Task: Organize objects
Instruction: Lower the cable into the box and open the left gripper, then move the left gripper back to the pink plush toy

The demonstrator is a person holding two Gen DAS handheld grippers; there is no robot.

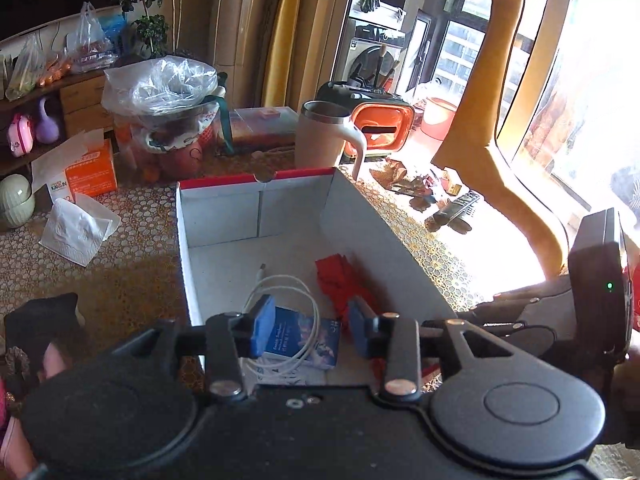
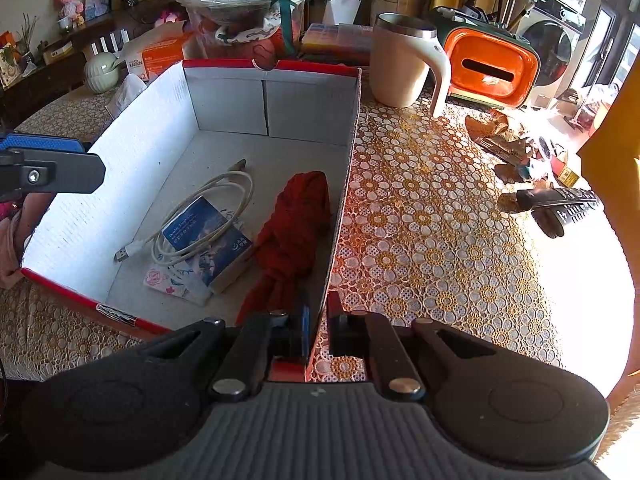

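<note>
A white cardboard box with a red rim [image 1: 224, 208] stands open on the lace-covered table. In it lie a coiled white USB cable [image 2: 208, 208], a blue packet [image 2: 204, 236], a floral tissue pack [image 2: 168, 280] and a crumpled red cloth [image 2: 296, 224]. My left gripper [image 1: 312, 326] hovers over the box's near end. It is open, with nothing between its blue pads; the packet and cable lie below it. My right gripper [image 2: 320, 328] is shut on the box's right wall [image 2: 340, 200] near the front corner. One left gripper finger [image 2: 60, 172] shows at the box's left side.
Behind the box stand a beige mug [image 2: 400, 60], an orange tissue holder [image 2: 492, 68] and a plastic-covered tub [image 1: 160, 92]. Wrappers [image 2: 504, 140] and a black remote [image 2: 564, 204] lie to the right. A folded tissue [image 1: 80, 232] and an orange carton [image 1: 86, 172] sit left.
</note>
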